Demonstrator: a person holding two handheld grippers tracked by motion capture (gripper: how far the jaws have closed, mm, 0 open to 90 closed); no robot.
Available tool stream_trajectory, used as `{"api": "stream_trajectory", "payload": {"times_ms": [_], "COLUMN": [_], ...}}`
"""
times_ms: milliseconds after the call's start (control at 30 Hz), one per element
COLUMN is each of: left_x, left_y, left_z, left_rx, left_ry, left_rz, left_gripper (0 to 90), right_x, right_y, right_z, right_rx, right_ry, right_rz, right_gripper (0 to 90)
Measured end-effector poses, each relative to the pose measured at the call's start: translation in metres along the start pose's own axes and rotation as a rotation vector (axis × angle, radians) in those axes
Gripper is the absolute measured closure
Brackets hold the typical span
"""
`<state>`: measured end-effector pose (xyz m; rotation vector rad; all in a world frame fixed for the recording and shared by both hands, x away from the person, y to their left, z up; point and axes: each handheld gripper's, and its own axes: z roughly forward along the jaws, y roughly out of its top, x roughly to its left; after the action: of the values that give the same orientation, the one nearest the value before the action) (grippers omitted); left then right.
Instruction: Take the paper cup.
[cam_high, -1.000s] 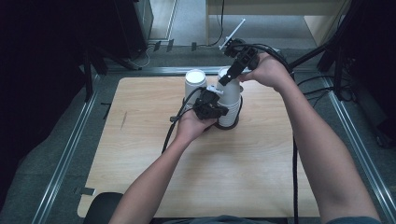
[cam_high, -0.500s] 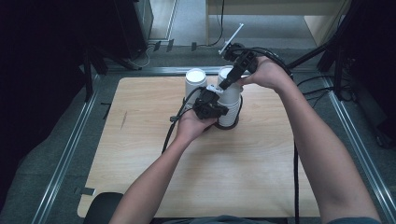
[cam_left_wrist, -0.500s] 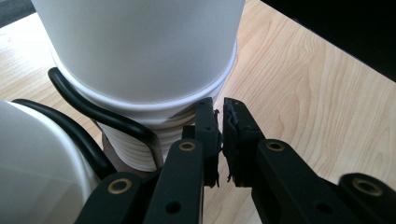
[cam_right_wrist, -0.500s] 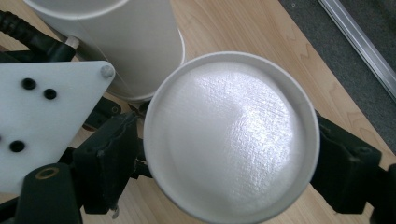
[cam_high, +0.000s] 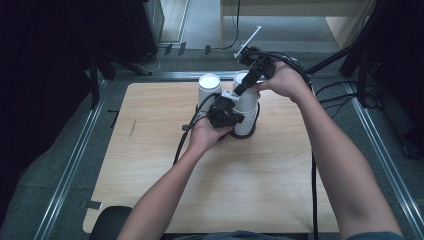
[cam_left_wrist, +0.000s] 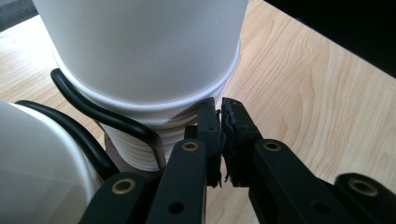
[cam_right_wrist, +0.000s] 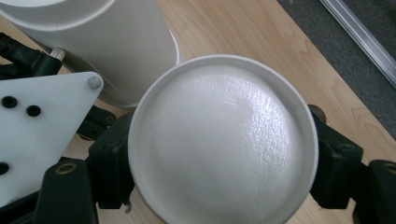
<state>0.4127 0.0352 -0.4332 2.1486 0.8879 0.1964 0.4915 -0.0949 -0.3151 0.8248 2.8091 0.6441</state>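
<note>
Lifting straight up works best: right gripper (cam_right_wrist: 219, 186) is clamped around the top cup (cam_right_wrist: 223, 140), while left gripper (cam_left_wrist: 221, 140), jaws together, steadies the stack (cam_left_wrist: 149, 140) at frame centre.

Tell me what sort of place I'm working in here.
Probably a lab or recording workstation: a bare wooden table edged by metal rails, dark stand legs and cables on grey carpet, with stacked white cups.
</note>
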Motion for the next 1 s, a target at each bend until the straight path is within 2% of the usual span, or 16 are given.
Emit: {"api": "stream_trajectory", "payload": {"times_ms": [300,867,967,1000], "left_x": [-0.0007,-0.0009,-0.0015,-0.0012], "left_y": [-0.0002,0.0006,0.0007,0.0008], "left_z": [0.0003,0.0003,0.0003,0.0003], "left_rx": [-0.003,0.003,0.005,0.003], "left_ry": [0.005,0.005,0.006,0.008], "left_rz": [-0.011,-0.004,0.008,-0.001], "left_gripper": [89.0,86.7,86.4,86.1], "right_x": [0.0025,0.0044,0.0058,0.0057], "right_y": [0.0042,0.0101,0.0111,0.0115], "right_z": [-0.0028,-0.0074,-0.0086,-0.0091], "right_rx": [0.028,0.063,0.07,0.075], "right_ry": [-0.015,-0.022,-0.026,-0.025], "right_rz": [0.017,0.006,0.001,-0.002], "right_gripper": [25.0,25.9,25.9,26.0]}}
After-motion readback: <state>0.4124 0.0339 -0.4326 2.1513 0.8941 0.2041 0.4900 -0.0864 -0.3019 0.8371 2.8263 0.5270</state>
